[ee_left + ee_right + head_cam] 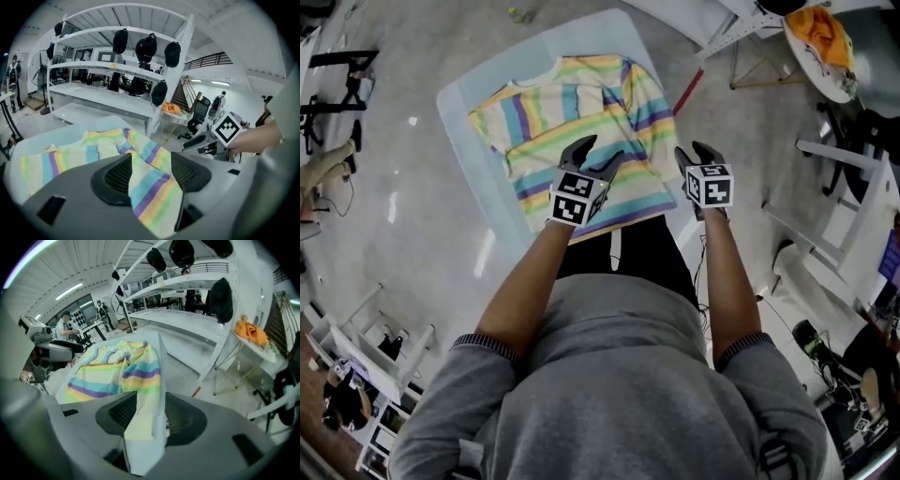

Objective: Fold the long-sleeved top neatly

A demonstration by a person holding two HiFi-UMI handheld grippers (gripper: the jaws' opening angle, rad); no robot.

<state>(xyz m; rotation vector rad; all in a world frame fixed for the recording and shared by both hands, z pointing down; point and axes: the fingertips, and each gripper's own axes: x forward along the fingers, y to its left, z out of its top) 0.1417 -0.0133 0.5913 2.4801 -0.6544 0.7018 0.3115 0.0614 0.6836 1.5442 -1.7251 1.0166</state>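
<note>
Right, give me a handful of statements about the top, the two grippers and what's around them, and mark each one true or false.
1. The top is striped in pastel colours. True.
2. The left gripper has striped cloth between its jaws. True.
3. The right gripper has nothing between its jaws. False: cloth from the top runs between them.
4. The top lies on the floor. False: it lies on a pale table.
5. An orange cloth lies off to the side, away from the top. True.
</note>
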